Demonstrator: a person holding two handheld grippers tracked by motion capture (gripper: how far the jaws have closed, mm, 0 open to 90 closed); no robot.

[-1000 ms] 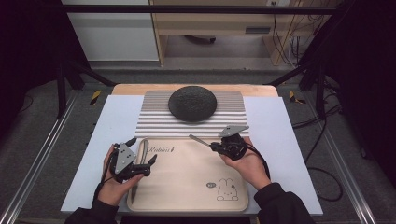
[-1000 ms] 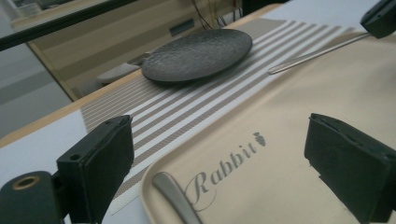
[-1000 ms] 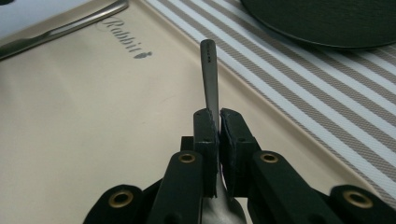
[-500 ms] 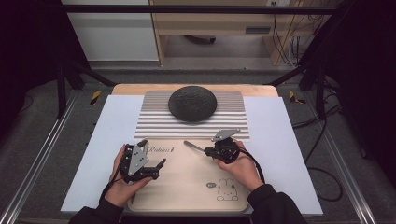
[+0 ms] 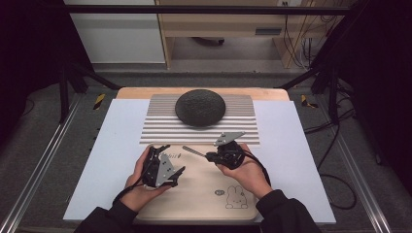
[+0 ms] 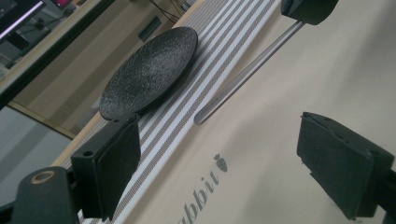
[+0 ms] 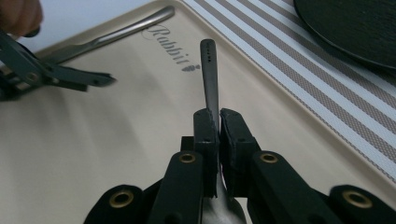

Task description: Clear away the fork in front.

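My right gripper (image 5: 210,156) is shut on a metal utensil (image 5: 193,151) over the beige tray (image 5: 194,196). In the right gripper view the thin handle (image 7: 208,70) sticks out past the two pressed jaws. My left gripper (image 5: 170,161) hovers over the tray's left part, open, its pads (image 6: 116,163) wide apart with nothing between them; its jaws have just been closing a little. The left gripper view shows the held utensil's handle (image 6: 247,72) ahead. A second metal utensil (image 7: 116,32) lies along the tray's edge near the "Rabbit" print.
A dark round plate (image 5: 200,108) rests on a striped placemat (image 5: 160,128) behind the tray. Everything sits on a pale blue mat (image 5: 111,145) on the wooden table. Black frame bars and cables stand around the table's sides.
My left hand has moved right, from the tray's left edge to over the tray. My right hand has shifted a little left with the utensil still in its jaws.
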